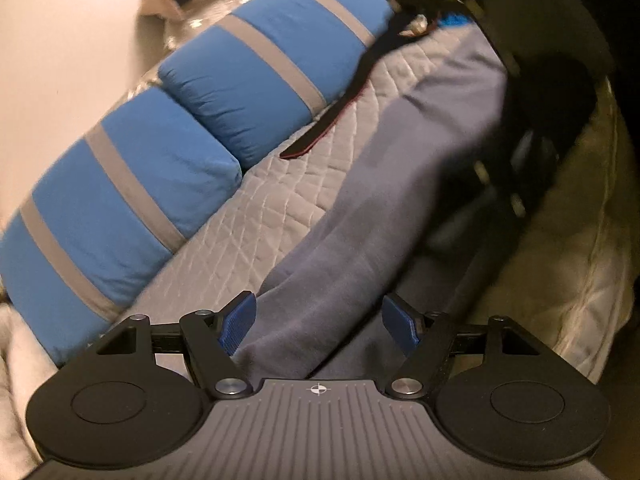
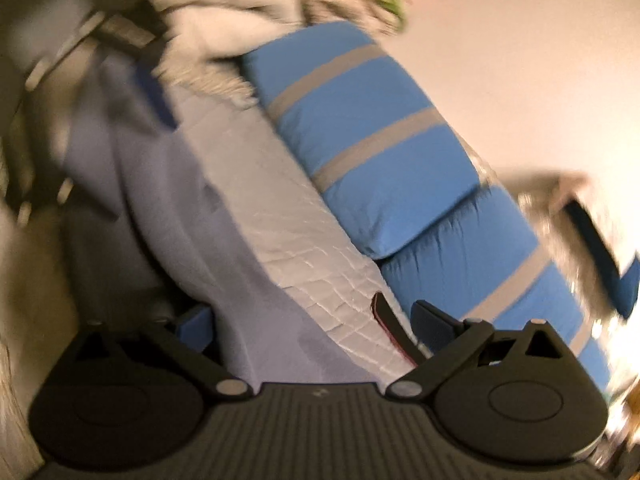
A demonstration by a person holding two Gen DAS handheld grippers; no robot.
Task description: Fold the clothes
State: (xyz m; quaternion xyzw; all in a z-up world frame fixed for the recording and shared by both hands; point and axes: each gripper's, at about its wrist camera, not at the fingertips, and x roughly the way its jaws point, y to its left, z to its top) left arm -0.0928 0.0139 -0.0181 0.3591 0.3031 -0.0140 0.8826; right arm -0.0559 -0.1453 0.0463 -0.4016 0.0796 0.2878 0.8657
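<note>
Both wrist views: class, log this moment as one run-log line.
stage: folding begun | left gripper: open, around grey-blue fleece garment | right gripper: open over it | surface: grey quilted bedspread

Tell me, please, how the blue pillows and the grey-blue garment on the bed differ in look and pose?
The blue pillows are bright blue with grey stripes; the grey-blue garment is a plain, muted colour. The pillows are plump and lined up along the wall; the garment lies limp in a long strip over the quilted cover. The garment runs between the open jaws of the left gripper; the pillows lie off to the side of it. Both rest on the bed.
</note>
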